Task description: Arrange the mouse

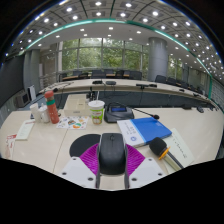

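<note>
A black computer mouse (112, 153) sits between my two fingers, its nose pointing away from me. Both purple pads (92, 158) press against its sides, so my gripper (112, 160) is shut on it. The mouse hangs a little above the beige table (55, 145), over the near end of a dark mouse mat (88, 141).
A paper cup (96, 110) stands beyond the mouse. A blue folder (152, 128) on white papers lies to the right, with a small black-and-yellow object (159, 149) near it. Bottles (51, 106) and small items crowd the left. Long desks and windows lie behind.
</note>
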The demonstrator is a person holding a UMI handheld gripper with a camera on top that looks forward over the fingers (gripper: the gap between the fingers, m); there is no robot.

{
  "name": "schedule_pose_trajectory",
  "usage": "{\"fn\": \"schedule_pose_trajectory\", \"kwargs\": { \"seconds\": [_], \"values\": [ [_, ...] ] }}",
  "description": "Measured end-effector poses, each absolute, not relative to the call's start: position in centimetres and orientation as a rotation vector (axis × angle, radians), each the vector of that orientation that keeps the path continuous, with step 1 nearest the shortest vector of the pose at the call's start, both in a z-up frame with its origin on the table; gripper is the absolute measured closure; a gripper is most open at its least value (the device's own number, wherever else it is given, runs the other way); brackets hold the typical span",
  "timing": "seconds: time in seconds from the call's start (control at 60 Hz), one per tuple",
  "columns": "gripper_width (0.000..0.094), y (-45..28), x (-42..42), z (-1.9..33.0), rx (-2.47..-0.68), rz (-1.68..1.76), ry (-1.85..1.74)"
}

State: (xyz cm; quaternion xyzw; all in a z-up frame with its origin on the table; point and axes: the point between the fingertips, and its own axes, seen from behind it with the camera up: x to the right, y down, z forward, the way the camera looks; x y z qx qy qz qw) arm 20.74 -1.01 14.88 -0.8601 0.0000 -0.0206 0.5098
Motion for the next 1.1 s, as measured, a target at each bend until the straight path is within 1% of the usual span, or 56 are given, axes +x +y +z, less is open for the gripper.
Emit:
{"fn": "schedule_pose_trajectory", "kwargs": {
  "seconds": [0.067, 0.133, 0.317, 0.4, 0.5, 0.6, 0.617, 0.65, 0.717, 0.767, 0.95, 1.05, 1.1],
  "values": [
    [0.0617, 2.1, 18.5, 14.4, -2.074, -0.035, -0.014],
    [0.0617, 5.0, 16.5, 12.9, -2.096, -0.026, -0.025],
    [0.0617, 10.0, 13.2, 5.1, -2.213, 0.005, -0.002],
    [0.0611, 10.7, 12.8, 2.4, -2.251, -0.013, 0.006],
    [0.0548, 11.0, 12.9, 0.0, -2.304, -0.034, 0.011],
    [0.0464, 10.4, 12.7, -1.2, -2.348, -0.006, 0.041],
    [0.0440, 10.4, 12.7, -1.1, -2.344, 0.002, 0.045],
    [0.0340, 10.2, 12.7, -0.5, -2.337, 0.012, 0.054],
    [0.0062, 9.2, 12.8, 1.2, -2.332, 0.015, 0.061],
    [0.0094, 8.1, 13.0, 3.1, -2.318, 0.001, 0.066],
    [0.0082, 1.2, 12.5, 12.5, -2.248, -0.044, 0.040],
    [0.0082, -4.1, 11.7, 16.8, -2.224, -0.057, 0.021],
    [0.0080, -6.7, 11.9, 18.3, -2.217, -0.065, 0.024]
  ]
}}
